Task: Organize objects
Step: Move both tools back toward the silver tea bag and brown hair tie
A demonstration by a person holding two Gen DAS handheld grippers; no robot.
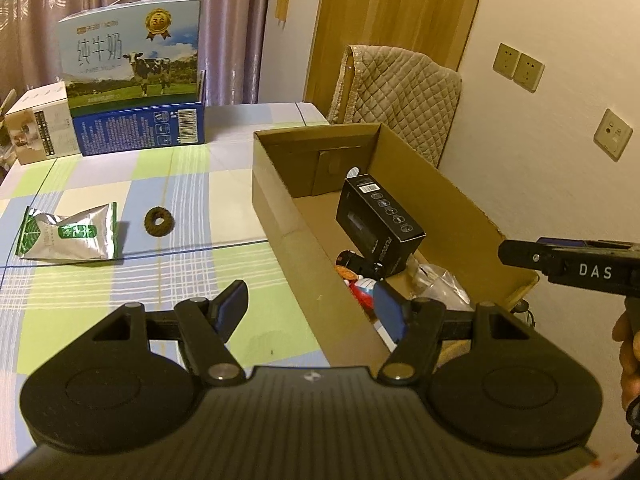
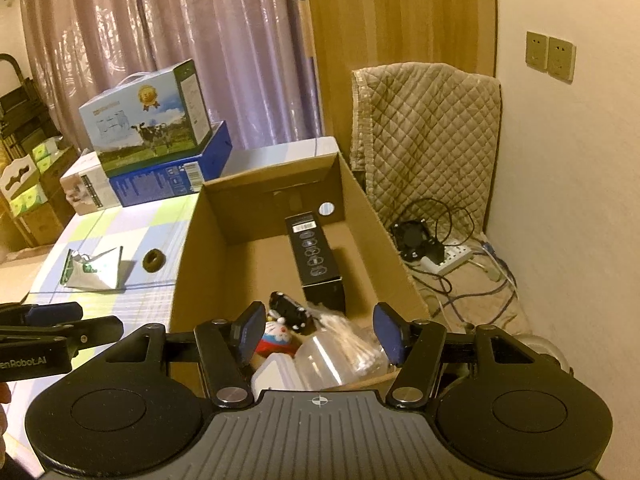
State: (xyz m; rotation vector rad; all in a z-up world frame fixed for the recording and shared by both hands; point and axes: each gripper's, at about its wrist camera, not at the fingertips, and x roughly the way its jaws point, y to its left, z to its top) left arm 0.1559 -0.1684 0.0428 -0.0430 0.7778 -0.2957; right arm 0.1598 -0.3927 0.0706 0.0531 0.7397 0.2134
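Note:
An open cardboard box (image 1: 280,200) (image 2: 188,264) stands on the checked tablecloth. Inside lie a black product box (image 1: 376,220) (image 2: 316,260), a red and white toy (image 2: 276,338), a black object (image 2: 290,312) and a clear bag of cotton swabs (image 2: 340,356). On the cloth left of the box lie a silver and green foil packet (image 1: 72,232) (image 2: 94,268) and a brown ring (image 1: 159,221) (image 2: 154,260). My left gripper (image 1: 312,312) is open and empty over the box's near left wall. My right gripper (image 2: 318,332) is open and empty above the box's near end.
Stacked milk cartons (image 1: 136,76) (image 2: 152,128) and a small white carton (image 1: 40,124) stand at the table's far side. A quilted chair (image 2: 428,136) stands behind the box. A power strip and cables (image 2: 448,260) lie on the floor at right.

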